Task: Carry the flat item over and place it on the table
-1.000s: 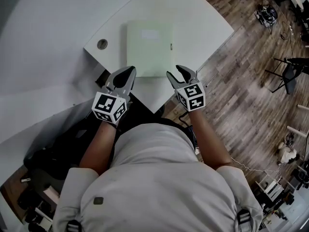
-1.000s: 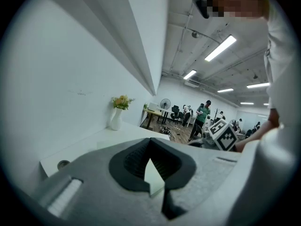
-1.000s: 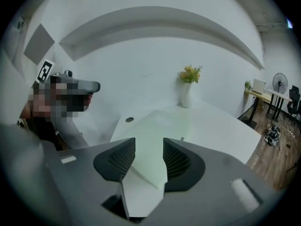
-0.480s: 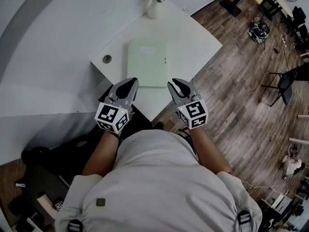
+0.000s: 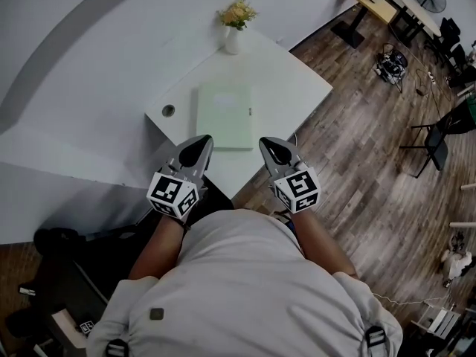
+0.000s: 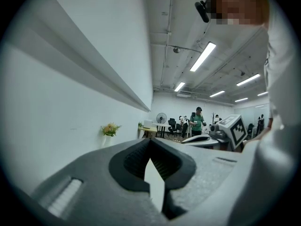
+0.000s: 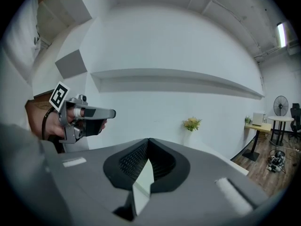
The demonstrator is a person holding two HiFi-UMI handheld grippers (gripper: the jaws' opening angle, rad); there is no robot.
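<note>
Upper centre of frame: white table [image 5: 297,88] carries pale green flat item [image 5: 224,116], lying flat, untouched. Just below: left gripper [image 5: 201,140] and right gripper [image 5: 269,143], both closed, empty, now drawn back from item's near edge. Right jaws, apart a second ago, now together. Flower vase [image 5: 235,30] at top. Placement looks complete.

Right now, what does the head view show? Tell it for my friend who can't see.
A person, seen from above, holds a left gripper and a right gripper, jaws shut and empty, at the near corner of a white table. A pale green flat item lies on it just ahead of them. Flowers stand at the far corner.
</note>
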